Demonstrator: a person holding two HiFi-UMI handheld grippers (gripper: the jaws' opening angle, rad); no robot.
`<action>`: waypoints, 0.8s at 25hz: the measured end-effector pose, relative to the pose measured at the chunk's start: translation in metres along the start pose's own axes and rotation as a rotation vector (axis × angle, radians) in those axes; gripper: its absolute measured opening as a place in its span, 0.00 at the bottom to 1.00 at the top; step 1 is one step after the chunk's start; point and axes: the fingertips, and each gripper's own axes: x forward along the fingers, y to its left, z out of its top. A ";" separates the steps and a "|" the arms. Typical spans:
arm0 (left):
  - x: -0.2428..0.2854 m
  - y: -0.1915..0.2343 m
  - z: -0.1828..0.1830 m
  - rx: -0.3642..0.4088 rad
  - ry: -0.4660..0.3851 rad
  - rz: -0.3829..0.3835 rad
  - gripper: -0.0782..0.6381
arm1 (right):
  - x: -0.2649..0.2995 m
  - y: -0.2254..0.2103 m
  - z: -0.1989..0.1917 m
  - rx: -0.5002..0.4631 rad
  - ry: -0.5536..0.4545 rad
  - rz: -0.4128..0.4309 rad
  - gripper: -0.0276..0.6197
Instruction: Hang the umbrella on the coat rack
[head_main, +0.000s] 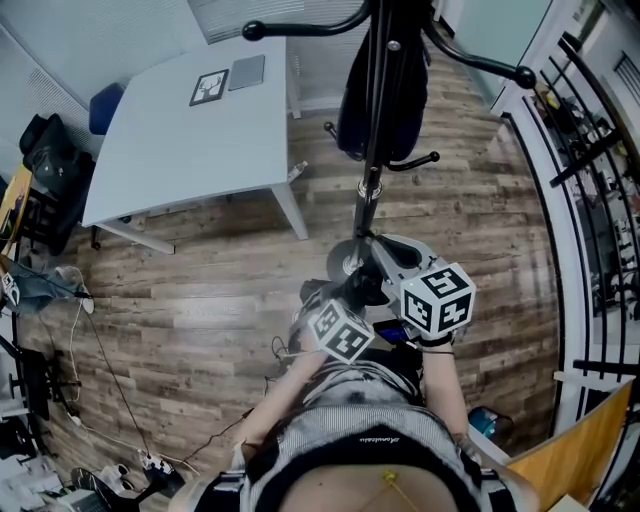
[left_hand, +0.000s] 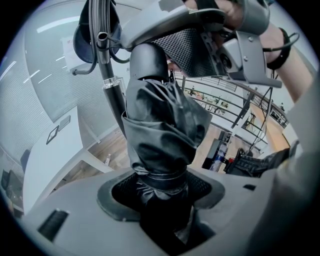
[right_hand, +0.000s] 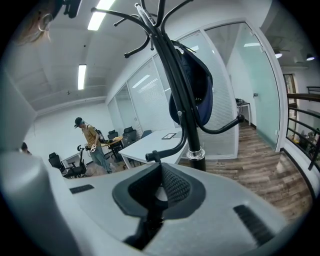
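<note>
My left gripper (left_hand: 160, 186) is shut on a folded black umbrella (left_hand: 161, 131), clamped just below its strap, with the rounded end pointing away from me. In the head view the umbrella (head_main: 366, 287) shows as a dark bundle between the left gripper (head_main: 332, 300) and the right gripper (head_main: 385, 255), close to the foot of the black coat rack (head_main: 372, 130). In its own view the right gripper (right_hand: 160, 189) has its jaws together, and nothing shows between them. It faces the rack's pole (right_hand: 176, 90) and hooks. A dark bag (right_hand: 199, 90) hangs on the rack.
A white table (head_main: 190, 140) stands at the left behind the rack. A black railing (head_main: 590, 190) runs along the right. Cables and clutter (head_main: 60, 300) lie at the far left. A cardboard piece (head_main: 580, 450) is at lower right. A person (right_hand: 92, 142) stands far off.
</note>
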 end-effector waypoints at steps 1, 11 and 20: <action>0.000 0.000 0.000 0.000 -0.001 -0.001 0.46 | 0.001 0.000 0.000 -0.005 0.002 -0.001 0.06; 0.009 0.010 0.005 0.013 0.005 -0.007 0.46 | 0.010 -0.009 0.003 -0.021 0.013 -0.013 0.06; 0.019 0.023 0.011 0.005 -0.002 -0.005 0.46 | 0.022 -0.018 0.008 -0.034 0.019 -0.025 0.06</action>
